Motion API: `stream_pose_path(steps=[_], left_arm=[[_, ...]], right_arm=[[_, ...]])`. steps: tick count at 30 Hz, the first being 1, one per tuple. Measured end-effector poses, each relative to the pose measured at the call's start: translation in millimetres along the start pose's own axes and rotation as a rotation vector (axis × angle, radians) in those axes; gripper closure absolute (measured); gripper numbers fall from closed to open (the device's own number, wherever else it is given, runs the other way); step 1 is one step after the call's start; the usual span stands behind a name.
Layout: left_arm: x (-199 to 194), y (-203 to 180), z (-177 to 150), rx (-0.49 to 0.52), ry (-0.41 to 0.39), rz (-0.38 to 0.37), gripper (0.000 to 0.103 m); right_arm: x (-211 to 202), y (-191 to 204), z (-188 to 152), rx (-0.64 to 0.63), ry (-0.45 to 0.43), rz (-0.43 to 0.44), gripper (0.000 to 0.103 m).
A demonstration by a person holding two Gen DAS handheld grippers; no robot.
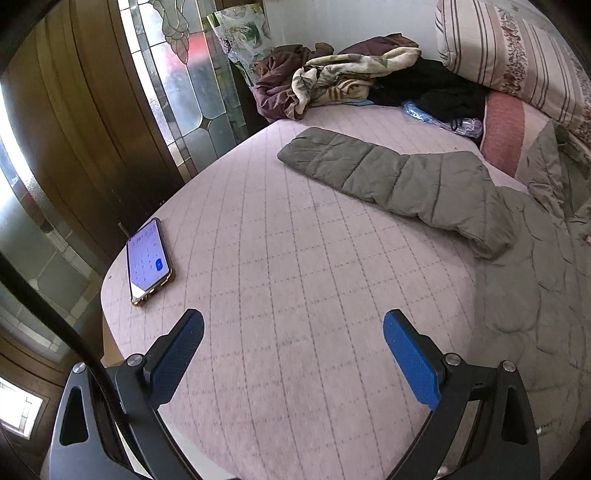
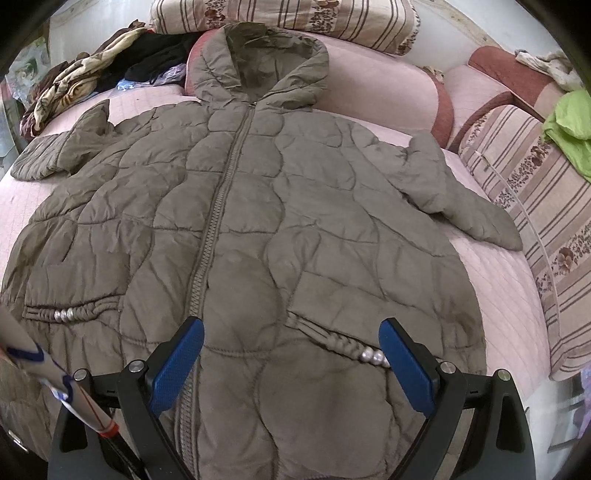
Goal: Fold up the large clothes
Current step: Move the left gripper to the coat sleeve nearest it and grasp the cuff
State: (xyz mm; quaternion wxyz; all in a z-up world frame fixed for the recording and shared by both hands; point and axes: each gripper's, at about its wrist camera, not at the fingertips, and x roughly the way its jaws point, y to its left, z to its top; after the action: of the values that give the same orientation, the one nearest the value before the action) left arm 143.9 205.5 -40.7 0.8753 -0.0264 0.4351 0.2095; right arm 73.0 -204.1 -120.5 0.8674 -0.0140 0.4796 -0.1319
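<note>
I'm holding both the left gripper point(image 1: 293, 354) and right gripper point(image 2: 291, 363) wide and empty, risking the puffy coat point(image 2: 258, 206) slipping and the phone point(image 1: 148, 260) at the bed's point(image 1: 295, 258) corner getting knocked off.

Each tool point(image 1: 293, 347) point(image 2: 291, 350) has 2 blue textured pads, black arms, silver screws.

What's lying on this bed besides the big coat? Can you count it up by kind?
Quilted coats: 1
Phones: 1
Striped pillows: 2
Heaps of crumpled clothes: 1
Green garments: 1
Total: 6
</note>
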Motion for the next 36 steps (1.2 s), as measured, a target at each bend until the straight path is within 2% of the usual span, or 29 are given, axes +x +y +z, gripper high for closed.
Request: stream_pose_path(steps=[17,28,32,36], left_arm=[[53.7,-1.1,17.7,0.001,0.039,-0.038,0.006],[89.0,2.0,25.6,-0.025,0.072,-0.039,0.006],[103.0,2.7,28.4,-0.037,0.093,-0.042,0.006],[118.8,3.5,29.5,-0.055,0.117,-0.050,0.006]], right_arm=[[16.4,29.0,10.0,-0.032,0.008,-0.016,0.005],[20.7,31.3,15.8,0.001,-0.039,-0.051,0.005],[22.8,35.1,15.2,-0.028,-0.060,-0.067,0.005],[22.4,38.2,14.1,-0.043,-0.069,-0.046,0.005]])
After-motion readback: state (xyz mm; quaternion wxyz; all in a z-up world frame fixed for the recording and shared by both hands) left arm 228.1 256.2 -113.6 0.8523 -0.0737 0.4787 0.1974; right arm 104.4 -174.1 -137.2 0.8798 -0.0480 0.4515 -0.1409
